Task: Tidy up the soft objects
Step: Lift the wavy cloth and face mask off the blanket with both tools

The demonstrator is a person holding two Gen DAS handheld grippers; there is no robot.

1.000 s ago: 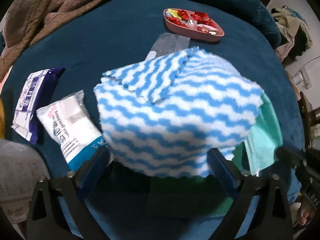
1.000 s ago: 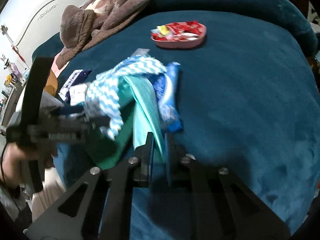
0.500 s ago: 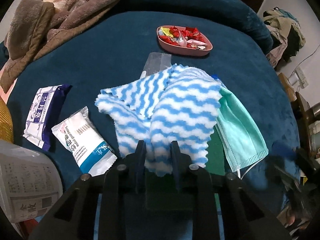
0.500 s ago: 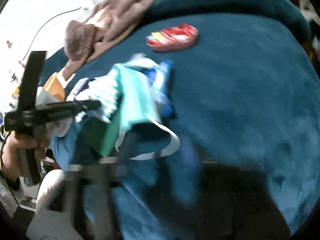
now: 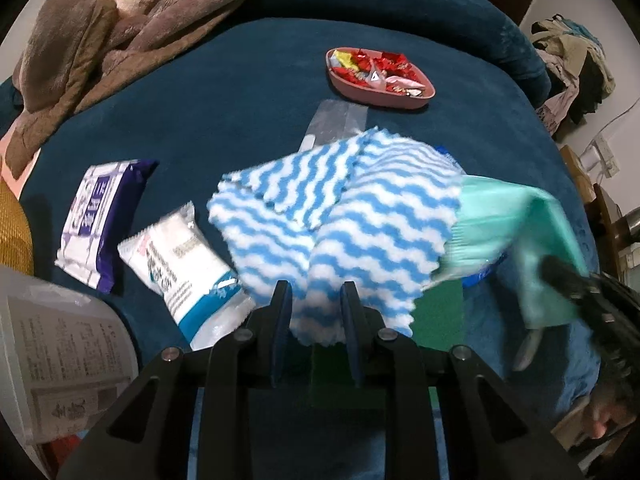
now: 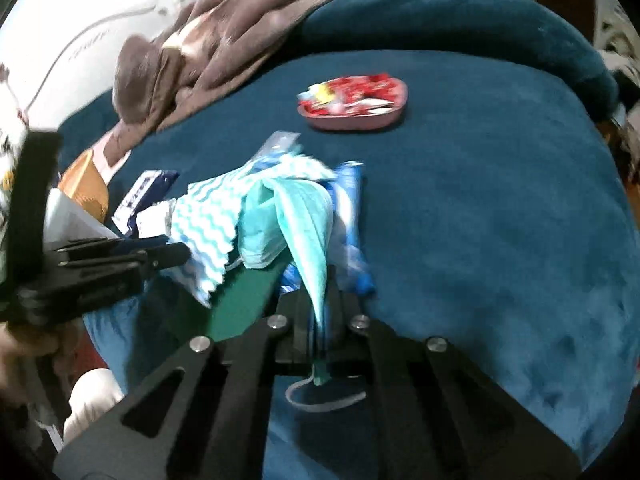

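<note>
We hold the left tongs [image 5: 314, 312] pinched on the near edge of the striped cloth [image 5: 340, 216], so its bulk fans out ahead of the fingers and drapes over what lies beneath. Our right tongs [image 6: 320, 312] are clamped tight on one end of the mask [image 6: 300, 216], its ear loop [image 6: 320, 400] dangling loose below the fingers. Gripping each piece by a margin lets us peel the two apart; we judge that separating the overlapping pile is the step in hand.

Under both lies a dark green sheet [image 5: 436, 320], and a blue packet [image 6: 352, 216] sits just beside the mask on its right. To the left of the cloth rest a white pack [image 5: 180, 264] and a purple pack [image 5: 98, 216], side by side on the blue cushion [image 6: 500, 200], near each other as if already sorted.

Further off a clear strip [image 5: 336, 120] lies flat, then the candy dish [image 5: 380, 76], well apart from the pile. A brown blanket [image 5: 100, 20] is heaped at the far left.
</note>
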